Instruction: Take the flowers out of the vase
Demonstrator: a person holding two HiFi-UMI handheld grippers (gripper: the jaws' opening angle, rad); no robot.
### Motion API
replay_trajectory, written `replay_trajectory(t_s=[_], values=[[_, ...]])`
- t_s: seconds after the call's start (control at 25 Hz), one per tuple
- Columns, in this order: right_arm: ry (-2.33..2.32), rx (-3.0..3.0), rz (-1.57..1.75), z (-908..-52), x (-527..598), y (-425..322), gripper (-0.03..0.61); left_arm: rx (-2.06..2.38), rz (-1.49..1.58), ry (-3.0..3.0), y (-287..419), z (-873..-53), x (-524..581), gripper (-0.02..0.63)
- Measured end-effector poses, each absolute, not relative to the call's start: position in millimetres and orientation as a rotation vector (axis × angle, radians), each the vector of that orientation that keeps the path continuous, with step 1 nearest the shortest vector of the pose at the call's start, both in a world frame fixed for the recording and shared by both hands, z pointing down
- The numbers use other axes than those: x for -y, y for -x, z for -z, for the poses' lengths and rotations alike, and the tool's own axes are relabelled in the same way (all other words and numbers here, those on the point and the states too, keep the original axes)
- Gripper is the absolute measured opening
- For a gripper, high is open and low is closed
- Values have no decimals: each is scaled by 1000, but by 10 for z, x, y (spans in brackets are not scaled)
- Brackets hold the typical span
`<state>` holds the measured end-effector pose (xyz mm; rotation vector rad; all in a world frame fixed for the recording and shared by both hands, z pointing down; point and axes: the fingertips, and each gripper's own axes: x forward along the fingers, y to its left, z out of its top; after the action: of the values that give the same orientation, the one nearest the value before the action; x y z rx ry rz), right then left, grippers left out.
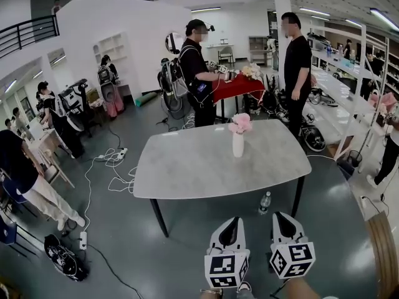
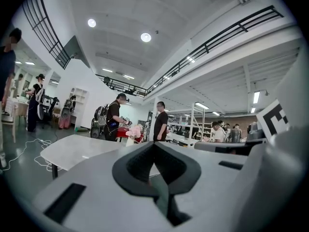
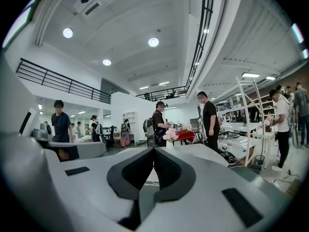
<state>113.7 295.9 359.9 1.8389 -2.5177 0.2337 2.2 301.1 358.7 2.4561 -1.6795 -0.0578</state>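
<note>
Left gripper [image 1: 232, 220]: jaws pressed together with nothing between them, as its own view [image 2: 154, 145] shows. It sits at 6 o'clock in the head view, short of the table's near edge, pointing toward 12 o'clock.
Right gripper [image 1: 278, 215]: jaws likewise closed and empty [image 3: 154, 150]. It is just beside the left one at its 3 o'clock, pointing the same way.
Table [image 1: 187, 167]: pale grey top on dark legs, at 12 o'clock from both grippers and apart from them.
Vase [image 1: 238, 145]: small, white and upright on the table's far half, right of centre, roughly at 12 o'clock from the grippers.
Flowers [image 1: 240, 124]: a pink bunch standing in the vase. Both gripper views catch them [image 2: 134, 130] [image 3: 172, 134] just above the closed jaw tips, far off.
Bottle [image 1: 265, 202]: upright on the floor under the table's near right side, at 11 o'clock from the right gripper.
Cables [image 1: 112, 167]: white loops on the floor at 9 o'clock from the table.
Bag [image 1: 62, 258]: black, on the floor at 9 o'clock from the grippers.
Person with backpack [image 1: 198, 73]: stands beyond the table at 11 o'clock from the vase, beside a red table [image 1: 240, 85].
Person in black [image 1: 297, 67]: stands at 1 o'clock from the vase.
</note>
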Motion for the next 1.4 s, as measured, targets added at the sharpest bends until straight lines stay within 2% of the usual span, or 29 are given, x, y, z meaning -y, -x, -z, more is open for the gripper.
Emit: replay_trajectory(t_s=[0.8, 1.4], values=[[-1693, 2541, -338, -3840, -1790, -1474, 17, 1729, -25, -2396, -410, -3768, -1896, 3], [-1657, 2542, -385, -4036, -1198, -1449, 17, 1754, -53, -2367, -322, -3919, -1320, 3]])
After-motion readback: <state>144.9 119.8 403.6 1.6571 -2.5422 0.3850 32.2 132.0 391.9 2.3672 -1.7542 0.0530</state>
